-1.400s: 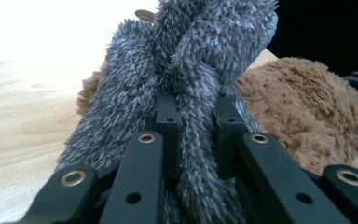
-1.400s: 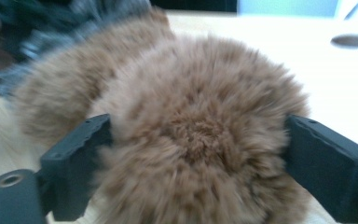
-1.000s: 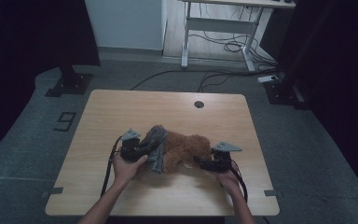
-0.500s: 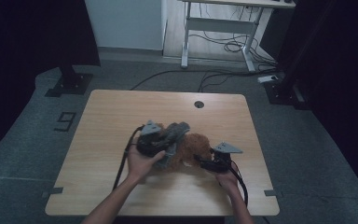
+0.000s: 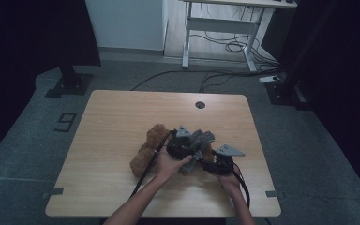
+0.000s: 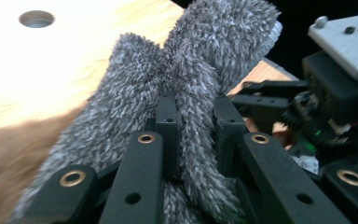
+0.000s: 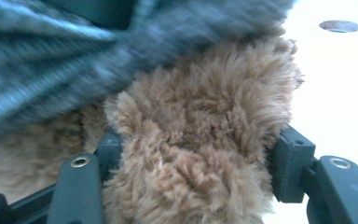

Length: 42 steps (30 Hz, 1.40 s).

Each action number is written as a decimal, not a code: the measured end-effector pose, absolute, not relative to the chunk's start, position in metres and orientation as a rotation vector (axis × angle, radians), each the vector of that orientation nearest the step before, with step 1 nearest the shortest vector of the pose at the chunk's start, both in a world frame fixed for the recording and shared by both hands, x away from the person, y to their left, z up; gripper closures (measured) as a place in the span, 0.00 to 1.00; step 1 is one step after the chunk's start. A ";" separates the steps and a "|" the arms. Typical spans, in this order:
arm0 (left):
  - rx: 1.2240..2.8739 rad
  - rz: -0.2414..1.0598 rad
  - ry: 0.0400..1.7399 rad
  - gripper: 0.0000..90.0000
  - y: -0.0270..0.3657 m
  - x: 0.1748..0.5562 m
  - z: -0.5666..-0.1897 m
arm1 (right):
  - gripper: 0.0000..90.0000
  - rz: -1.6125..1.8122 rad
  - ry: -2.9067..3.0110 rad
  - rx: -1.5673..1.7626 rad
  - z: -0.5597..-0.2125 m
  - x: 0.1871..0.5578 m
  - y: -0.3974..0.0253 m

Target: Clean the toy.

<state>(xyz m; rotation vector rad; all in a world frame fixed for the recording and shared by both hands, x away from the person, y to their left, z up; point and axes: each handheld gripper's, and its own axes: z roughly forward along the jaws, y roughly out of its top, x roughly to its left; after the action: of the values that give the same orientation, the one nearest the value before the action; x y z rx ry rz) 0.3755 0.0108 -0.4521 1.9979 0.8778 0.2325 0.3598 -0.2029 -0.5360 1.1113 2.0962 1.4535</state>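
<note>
High view is showing the fuzzy brown-and-grey cloth (image 5: 146, 151) lying near the counter's (image 5: 122, 112) front middle, mid-fold by the look of it. Left gripper (image 6: 193, 123) is pinching the grey flap between nearly shut jaws; right gripper (image 7: 191, 158) is clamping the brown pile, jaws fairly wide. Next, the flap probably needs laying flat, then releasing.

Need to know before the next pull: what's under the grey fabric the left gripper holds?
Brown plush lies below the grey fabric, gripped by the right gripper. The left gripper pinches a grey fold. How far the plush runs under it is covered.
</note>
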 end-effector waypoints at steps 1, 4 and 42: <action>1.988 0.247 0.893 0.85 0.019 0.375 -0.451 | 0.42 1.455 2.093 1.113 -0.536 0.360 -0.203; 1.948 0.271 0.935 0.85 0.050 0.375 -0.452 | 0.43 1.454 2.094 1.116 -0.536 0.360 -0.204; 1.774 0.349 1.143 0.85 0.171 0.379 -0.468 | 0.43 1.486 2.073 1.158 -0.538 0.362 -0.205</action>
<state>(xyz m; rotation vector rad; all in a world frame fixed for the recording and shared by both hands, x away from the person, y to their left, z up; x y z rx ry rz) 0.3792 0.1706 -0.4682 1.7740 1.1429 0.3490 0.3616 -0.2054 -0.5379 1.1576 2.0732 1.4863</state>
